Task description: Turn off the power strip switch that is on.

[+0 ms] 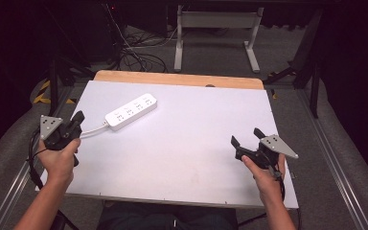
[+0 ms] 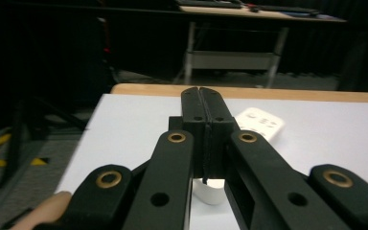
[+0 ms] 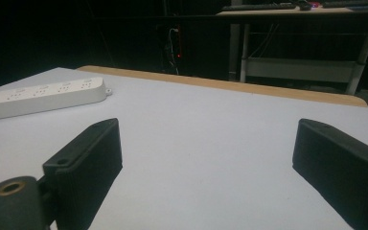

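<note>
White power strip [image 1: 131,111] lay near the tabletop's [image 1: 182,158] far-left corner, your left gripper [image 1: 78,118] pinched together on its cord [image 1: 94,129], right gripper [image 1: 246,137] spread apart; pulling gently suited.

A white power strip [image 1: 131,111] lies flat on the white tabletop [image 1: 187,153], in its far left part. It is long with rounded ends and lies at a slant. Its top side, with a row of sockets, faces up. A white cable [image 1: 94,129] leaves its near left end.
</note>
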Demonstrator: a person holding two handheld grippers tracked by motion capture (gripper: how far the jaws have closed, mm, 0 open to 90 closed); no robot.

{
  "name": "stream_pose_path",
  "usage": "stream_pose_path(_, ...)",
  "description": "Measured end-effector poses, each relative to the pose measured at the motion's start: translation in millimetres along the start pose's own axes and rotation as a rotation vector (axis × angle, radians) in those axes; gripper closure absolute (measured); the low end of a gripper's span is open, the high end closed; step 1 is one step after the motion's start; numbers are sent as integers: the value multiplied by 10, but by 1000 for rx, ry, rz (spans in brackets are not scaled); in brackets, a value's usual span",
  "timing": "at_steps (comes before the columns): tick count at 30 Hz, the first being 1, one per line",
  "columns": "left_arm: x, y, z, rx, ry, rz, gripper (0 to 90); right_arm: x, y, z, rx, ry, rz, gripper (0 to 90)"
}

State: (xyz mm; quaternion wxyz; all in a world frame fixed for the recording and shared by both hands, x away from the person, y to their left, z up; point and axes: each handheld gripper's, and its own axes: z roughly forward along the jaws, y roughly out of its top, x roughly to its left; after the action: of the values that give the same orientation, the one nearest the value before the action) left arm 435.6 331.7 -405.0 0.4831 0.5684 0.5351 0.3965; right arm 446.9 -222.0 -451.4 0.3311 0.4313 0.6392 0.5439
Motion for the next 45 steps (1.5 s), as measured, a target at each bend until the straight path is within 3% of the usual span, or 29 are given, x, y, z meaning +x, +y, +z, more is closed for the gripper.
stream_pose_path(3,22,-35,8,-26,49,-15,900,-2,-2,1,1,-1,1,105)
stream_pose_path(6,29,-43,17,-51,89,9,899,0,-15,8,7,-5,-6,105)
stream_pose_path(8,37,-56,21,-56,96,-14,900,4,-18,9,8,-3,-6,105)
stream_pose_path(14,18,-74,21,-56,89,-18,881,5,-17,-3,8,-8,-7,105)
stream_pose_path(17,21,-84,38,-56,53,-31,848,4,-20,2,8,-7,-8,105)
stream_pose_path(19,24,-81,65,-41,16,-37,740,6,-23,4,11,-6,-8,105)
stream_pose_path(21,3,-68,80,-41,18,-37,542,5,-24,5,12,-6,-8,106)
stream_pose_path(23,-12,-52,83,-29,-27,-21,353,1,-23,0,13,-7,-7,105)
stream_pose_path(24,-29,-50,82,-30,-29,-15,286,-4,-22,-2,12,-9,-7,105)
stream_pose_path(27,-62,-42,70,-34,-18,9,216,-15,-21,-8,9,-13,-5,105)
stream_pose_path(29,-62,-47,49,-30,-15,11,113,-15,-22,-11,8,-12,0,105)
stream_pose_path(33,-34,-65,12,-24,7,19,74,-12,-22,-8,8,-11,-7,105)
stream_pose_path(40,20,-90,39,14,-6,10,70,-13,-17,-2,6,-7,-6,105)
stream_pose_path(45,30,-111,26,14,3,19,69,-26,-6,15,1,-7,-2,105)
